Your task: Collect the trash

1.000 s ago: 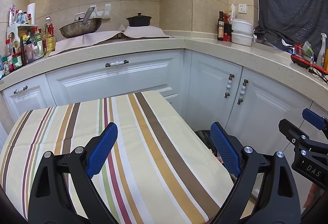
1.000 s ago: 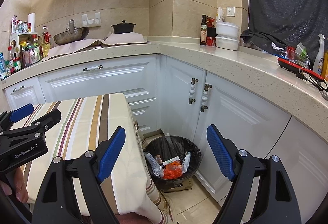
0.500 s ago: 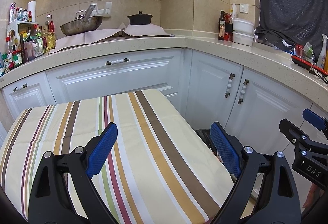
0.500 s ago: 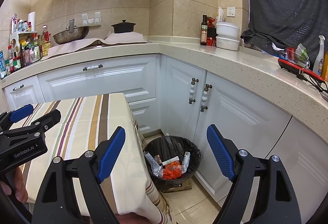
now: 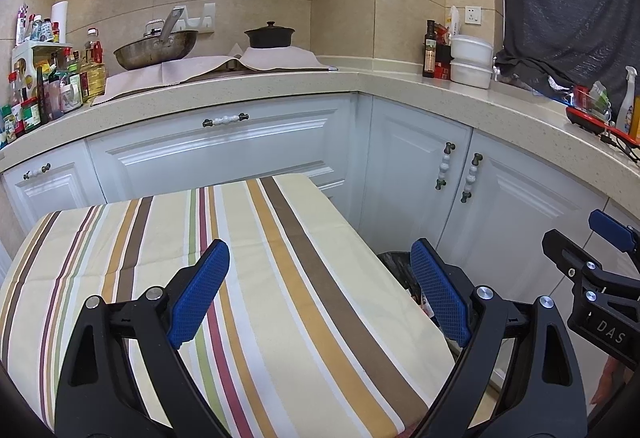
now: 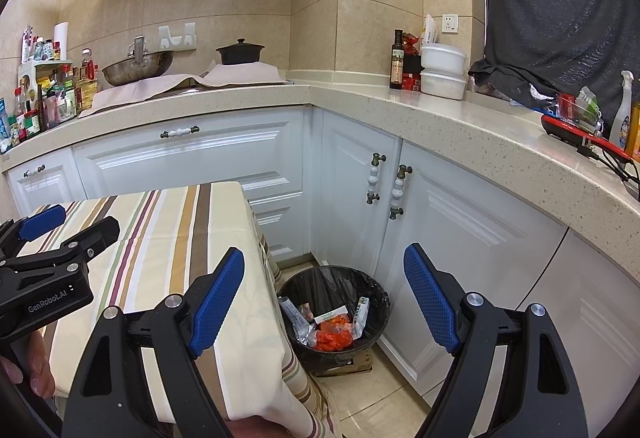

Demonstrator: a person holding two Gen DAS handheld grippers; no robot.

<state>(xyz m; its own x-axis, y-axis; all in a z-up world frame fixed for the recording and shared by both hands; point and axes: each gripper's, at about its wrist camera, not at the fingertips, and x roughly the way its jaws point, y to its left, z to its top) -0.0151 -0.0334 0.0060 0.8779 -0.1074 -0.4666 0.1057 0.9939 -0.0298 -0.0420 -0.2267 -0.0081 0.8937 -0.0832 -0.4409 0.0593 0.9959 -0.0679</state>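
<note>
In the left wrist view, the left gripper [image 5: 320, 290] is being held wide open w/ nothing between its blue pads [image 5: 199, 298], above the striped tablecloth [image 5: 248, 278] of a small table. The black trash bin [image 5: 396, 270] is being mostly hidden behind the table's right edge, only part of its rim showing next to the white cabinets [image 5: 420, 165]. Part of the right gripper [image 5: 600, 278] is being seen at the right edge. In the right wrist view, the right gripper [image 6: 324, 294] is being held wide open too, nothing gripped, w/ its left pad over the table corner & the bin [image 6: 334, 314] framed between the fingers, lower down on the tiled floor. The bin is being lined w/ a black bag, & trash [image 6: 332, 334] is lying inside it: an orange-red wrapper, plus white & silver packets. The bin is sitting between the table & the corner cabinets, on a flat piece of cardboard [image 6: 356, 362]. The left gripper [image 6: 48, 238] is being seen at the left edge over the cloth, w/ fingers of a hand [image 6: 38, 370] under it.
</note>
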